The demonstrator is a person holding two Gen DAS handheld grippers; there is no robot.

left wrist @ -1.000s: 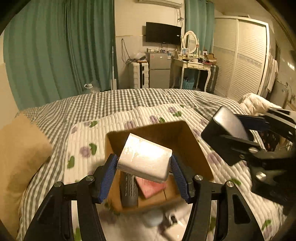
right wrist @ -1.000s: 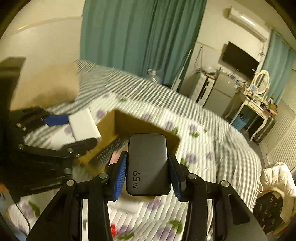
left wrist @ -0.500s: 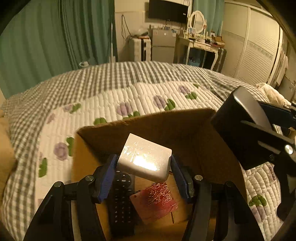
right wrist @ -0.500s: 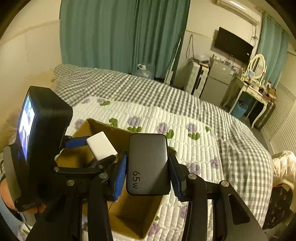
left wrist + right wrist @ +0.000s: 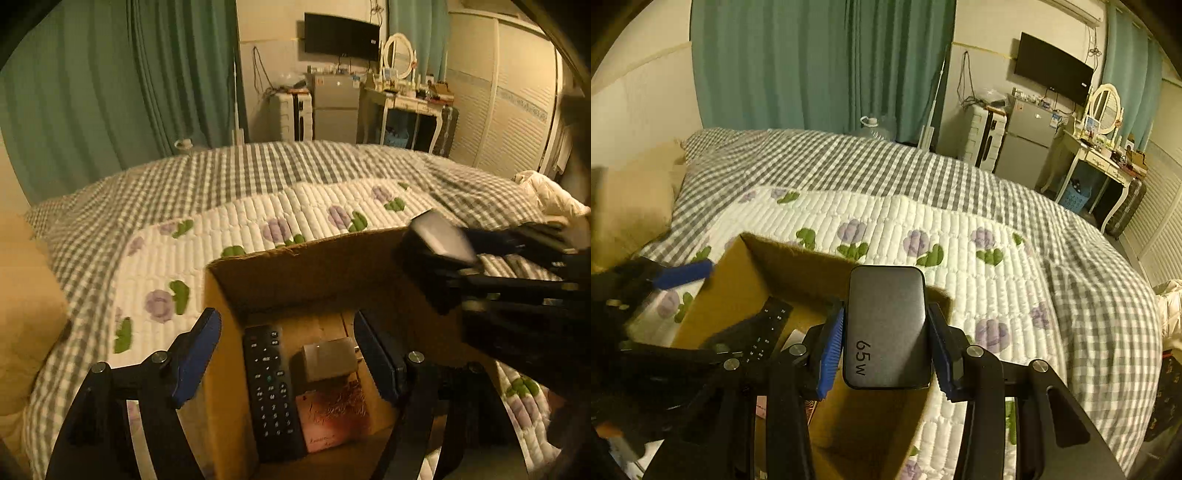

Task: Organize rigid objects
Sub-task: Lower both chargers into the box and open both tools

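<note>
The left tool [image 5: 286,350] hangs spread wide over the open brown cardboard box [image 5: 314,266], where a small white block [image 5: 328,359] lies beside a black remote control [image 5: 271,391]. The right tool [image 5: 886,345] is clamped on a dark grey rectangular charger marked 65W [image 5: 886,325] above the box's far corner.

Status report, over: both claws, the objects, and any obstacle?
Left claw open above brown cardboard box. White rectangular block inside, beside black remote control. Right claw shut on dark grey 65W charger. No obstacle seen.

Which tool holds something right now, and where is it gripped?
Right tool clamps the dark 65W charger by its two long sides. Left tool is open, empty.
</note>
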